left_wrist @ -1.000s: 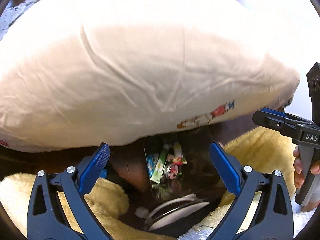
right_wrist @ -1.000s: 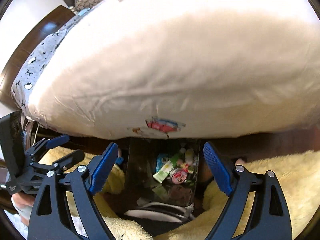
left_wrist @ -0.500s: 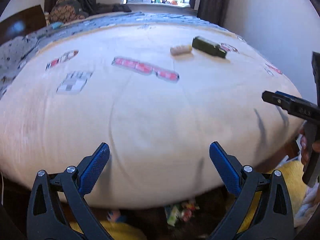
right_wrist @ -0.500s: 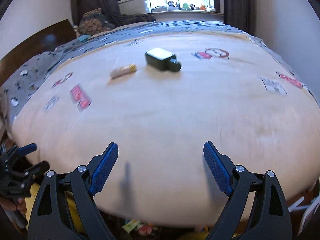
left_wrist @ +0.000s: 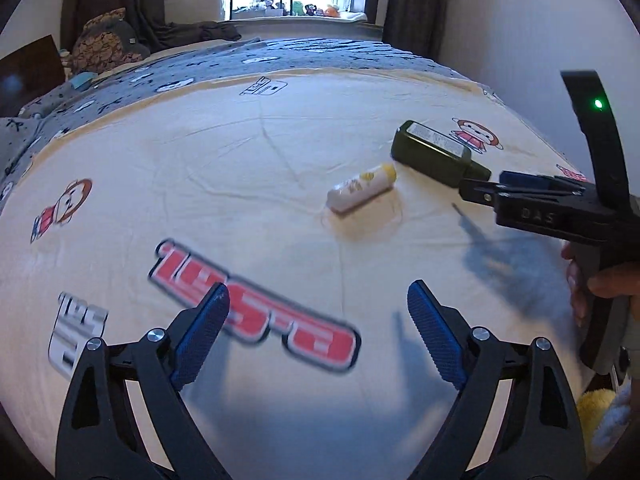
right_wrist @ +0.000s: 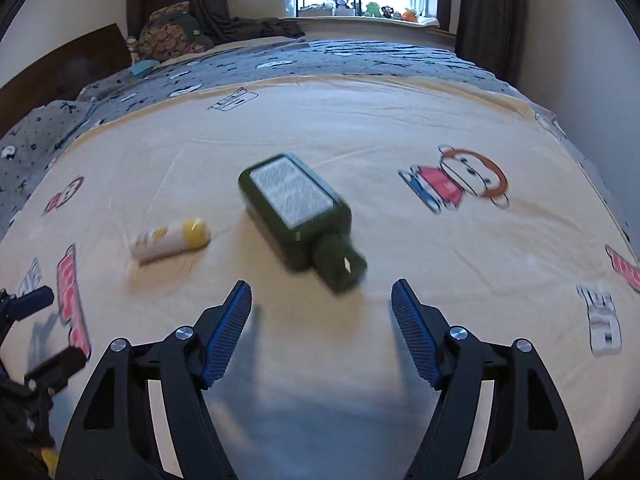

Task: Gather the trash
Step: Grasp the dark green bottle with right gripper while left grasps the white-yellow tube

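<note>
While both sets of tongs hang over the bed [left_wrist: 280, 152], each camera shows a bit that the other one misses. Looking from the left tongs [left_wrist: 318, 334], the big red letters [left_wrist: 256, 312] printed on the cream sheet lie right in front of the blue tips, and a person's hand [left_wrist: 600, 284] shows at the right edge, holding the handle of the right tongs [left_wrist: 480, 190] seen from the side. A green light [left_wrist: 598, 103] glows on that handle. From this side I cannot tell how wide those tongs stand. Looking from the right tongs [right_wrist: 322, 312], the same tongs are wide open with nothing between the blue tips. The left tongs are wide open too and hold nothing. The right view shows the white label on top of the dark green bottle [right_wrist: 298, 216] and its round cap pointing at the camera, just ahead of the tips. In the left view the bottle [left_wrist: 436, 154] lies far off to the right, with its cap end touching or hidden by the right tongs' tip. There are two bits of trash on the bed: one green bottle and one small white tube with a yellow end [right_wrist: 170, 240], lying near each other but apart. I count two monkey pictures [right_wrist: 460, 180] on the sheet in each view. Small toys [left_wrist: 304, 7] sit in a row on the window sill.
</note>
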Motion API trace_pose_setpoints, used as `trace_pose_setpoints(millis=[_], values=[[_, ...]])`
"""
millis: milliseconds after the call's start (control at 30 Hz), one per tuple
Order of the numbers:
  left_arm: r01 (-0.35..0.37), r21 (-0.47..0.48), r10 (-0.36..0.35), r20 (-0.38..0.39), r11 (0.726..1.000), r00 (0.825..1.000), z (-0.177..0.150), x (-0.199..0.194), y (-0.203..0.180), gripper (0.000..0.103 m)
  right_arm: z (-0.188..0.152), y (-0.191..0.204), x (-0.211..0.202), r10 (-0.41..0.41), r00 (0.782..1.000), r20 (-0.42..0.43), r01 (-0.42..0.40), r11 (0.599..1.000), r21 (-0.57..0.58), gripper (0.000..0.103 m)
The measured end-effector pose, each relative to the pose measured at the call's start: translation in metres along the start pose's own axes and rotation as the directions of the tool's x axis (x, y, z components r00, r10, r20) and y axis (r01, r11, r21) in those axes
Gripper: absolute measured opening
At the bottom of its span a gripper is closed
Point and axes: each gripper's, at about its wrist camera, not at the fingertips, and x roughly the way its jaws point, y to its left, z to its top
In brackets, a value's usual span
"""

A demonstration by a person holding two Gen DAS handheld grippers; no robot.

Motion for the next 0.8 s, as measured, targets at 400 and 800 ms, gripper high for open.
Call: trace_pose_setpoints(millis=[400, 800], values=[[0.055, 0.042, -0.054, -0.035, 0.998, 0.998, 0.047, 0.056, -0.016, 0.08, 0.047, -0.001, 0.055, 0.004, 0.998, -0.058, -0.002, 1.0, 0.022, 0.052], [0.038, 0.115, -0.029, -0.08, 0.993, 0.996, 0.065, 0.082, -0.034, 0.043, 0.026, -0.018, 0.035, -0.012, 0.998, -0.064, 0.014, 0.999, 0.033, 0.051]])
